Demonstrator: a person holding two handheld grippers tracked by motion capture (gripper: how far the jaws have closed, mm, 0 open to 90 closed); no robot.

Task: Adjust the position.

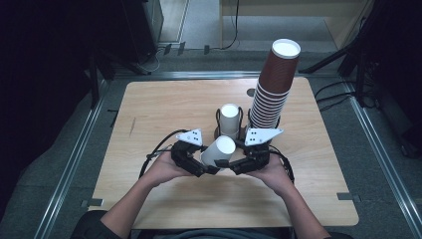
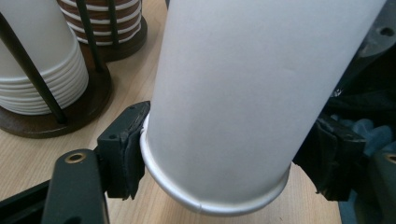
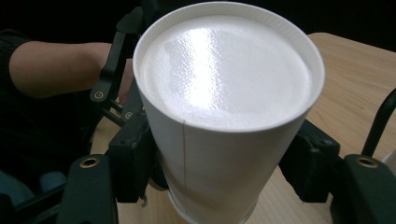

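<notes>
Right now both grippers meet on one white cup [image 1: 219, 151], held upside down and tilted just above the worktop [image 1: 149, 114] at about 6 o'clock from the two racks. The left gripper [image 1: 199, 167] has its fingers [image 2: 122, 156] closed part-way onto the rolled rim, one pad on each side, as the left gripper view shows. The right gripper [image 1: 238, 167] clamps the wall nearer the closed base, fingers [image 3: 133, 156] pressed to both sides. Gripping at two heights probably means there are nested cups being pulled apart, though only one shows. At 12 o'clock from the grippers stands the white stack [image 1: 229, 119] in its wire rack on a dark round base; just at its 3 o'clock rises the taller brown stack [image 1: 272, 89], which suggests sorting by colour.
</notes>
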